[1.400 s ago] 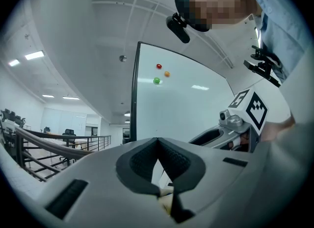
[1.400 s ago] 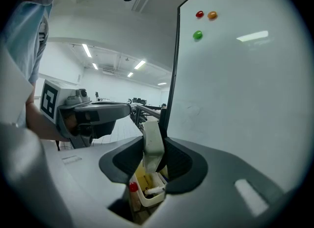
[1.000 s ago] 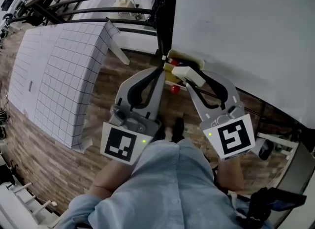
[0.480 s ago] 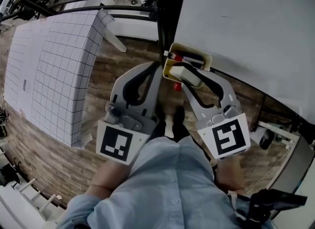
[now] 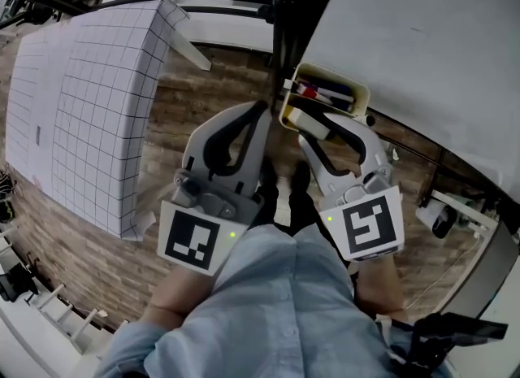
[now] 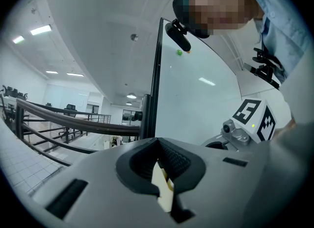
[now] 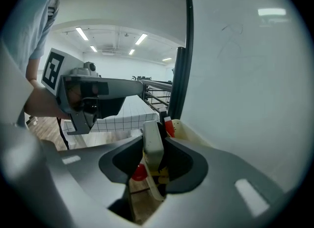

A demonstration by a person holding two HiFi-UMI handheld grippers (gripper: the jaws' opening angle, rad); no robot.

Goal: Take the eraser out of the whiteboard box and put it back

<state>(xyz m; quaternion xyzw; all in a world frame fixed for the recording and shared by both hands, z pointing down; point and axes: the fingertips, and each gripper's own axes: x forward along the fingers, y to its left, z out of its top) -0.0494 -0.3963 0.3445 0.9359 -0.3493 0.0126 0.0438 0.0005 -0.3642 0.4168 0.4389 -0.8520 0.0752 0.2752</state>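
Eraser (image 5: pixel 307 120): at the near rim of the yellow box (image 5: pixel 359 92); its long axis runs left to right along that rim, across your right jaws.
Right gripper (image 5: pixel 317 130): jaws clamped on the eraser.
Left gripper (image 5: pixel 264 109): jaws together, tips just left of the box.
Box: against the whiteboard (image 5: pixel 422 43), markers (image 5: pixel 325 92) inside.

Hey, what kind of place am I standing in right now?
Probably an open-plan office or lab. There's a large whiteboard with a yellow box of markers against it, an eraser held at the box, ceiling strip lights, and metal railings beyond.
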